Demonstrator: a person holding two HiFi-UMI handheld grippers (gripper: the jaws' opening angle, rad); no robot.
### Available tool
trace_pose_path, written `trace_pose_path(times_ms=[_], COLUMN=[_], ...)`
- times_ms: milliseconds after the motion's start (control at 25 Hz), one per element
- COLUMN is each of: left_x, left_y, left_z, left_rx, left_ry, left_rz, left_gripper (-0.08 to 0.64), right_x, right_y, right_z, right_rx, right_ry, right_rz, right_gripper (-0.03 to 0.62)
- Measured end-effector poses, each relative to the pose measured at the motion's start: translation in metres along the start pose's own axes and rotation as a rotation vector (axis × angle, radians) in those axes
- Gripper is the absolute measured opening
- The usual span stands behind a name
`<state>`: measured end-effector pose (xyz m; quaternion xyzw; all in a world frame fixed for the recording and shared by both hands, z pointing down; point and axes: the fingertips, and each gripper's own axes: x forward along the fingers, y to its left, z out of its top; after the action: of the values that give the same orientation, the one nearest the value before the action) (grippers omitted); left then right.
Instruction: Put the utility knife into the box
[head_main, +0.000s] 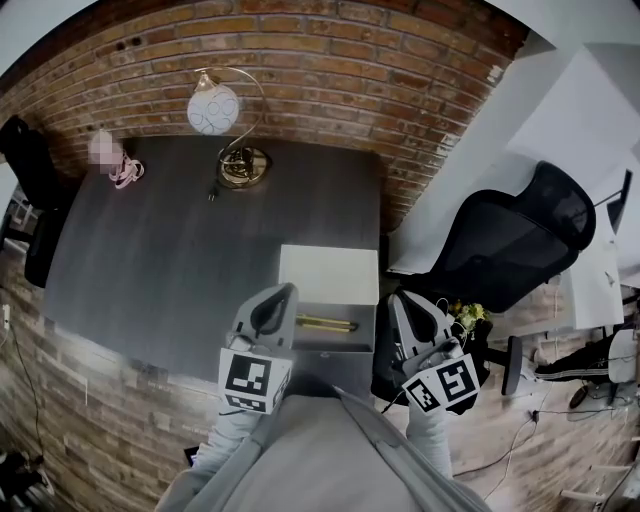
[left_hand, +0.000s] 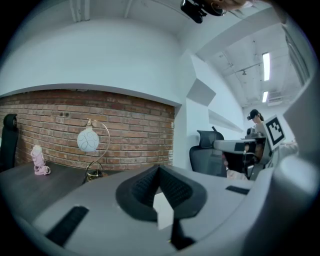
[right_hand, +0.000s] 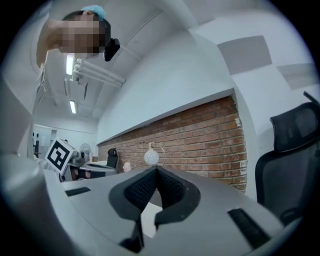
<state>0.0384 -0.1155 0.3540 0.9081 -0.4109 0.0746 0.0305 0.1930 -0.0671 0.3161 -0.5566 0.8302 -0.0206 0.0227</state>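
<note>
Head view. Knife: slim, yellowish, lying flat inside the open box at the desk's near right corner; the task looks done to us. Left gripper is just beside the box's left wall and right gripper just beside its right wall, neither touching the knife. We judge the knife light, stiff and smooth-sided, likely to slip. It is best pinched across the mid-handle on its flat faces. We cannot tell whether the blade is out.

Left gripper view. Left gripper: jaws together with nothing between them, aimed toward the lamp and brick wall.

Right gripper view. Right gripper: jaws pressed together and empty. Knife out of sight.
</note>
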Motion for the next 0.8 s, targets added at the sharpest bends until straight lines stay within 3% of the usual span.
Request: trace_pose_path(times_ms=[800], left_x=[0.0019], left_y=[-0.001], left_z=[-0.0045], left_rx=[0.004], left_ry=[0.013], left_rz=[-0.01], left_gripper=[0.019], right_x=[0.0011], right_y=[0.0024], right_z=[-0.009], right_rx=[0.003], right_ry=[0.041], right_rz=[0.019], right_gripper=[0.017])
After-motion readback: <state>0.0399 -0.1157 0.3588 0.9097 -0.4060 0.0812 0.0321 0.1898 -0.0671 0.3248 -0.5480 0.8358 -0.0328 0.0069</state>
